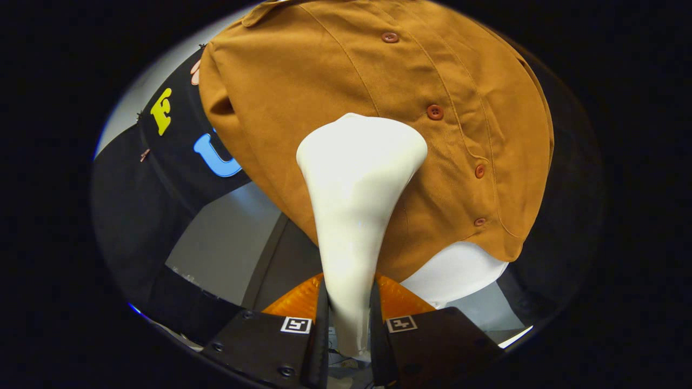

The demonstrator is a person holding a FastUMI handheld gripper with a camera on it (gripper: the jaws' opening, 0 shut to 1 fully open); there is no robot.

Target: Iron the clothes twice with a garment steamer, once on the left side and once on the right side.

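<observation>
Clamped between both fingers of the hand-held gripper [348, 324], the white garment steamer [357, 178] has its head against the hanging brown shirt [324, 81], just beside the button placket. A pass looks underway; next calls for a steady stroke along the fabric.

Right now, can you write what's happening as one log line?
gripper: shut on steamer | steamer head: against brown shirt, left of the buttons | white form: under shirt hem
</observation>
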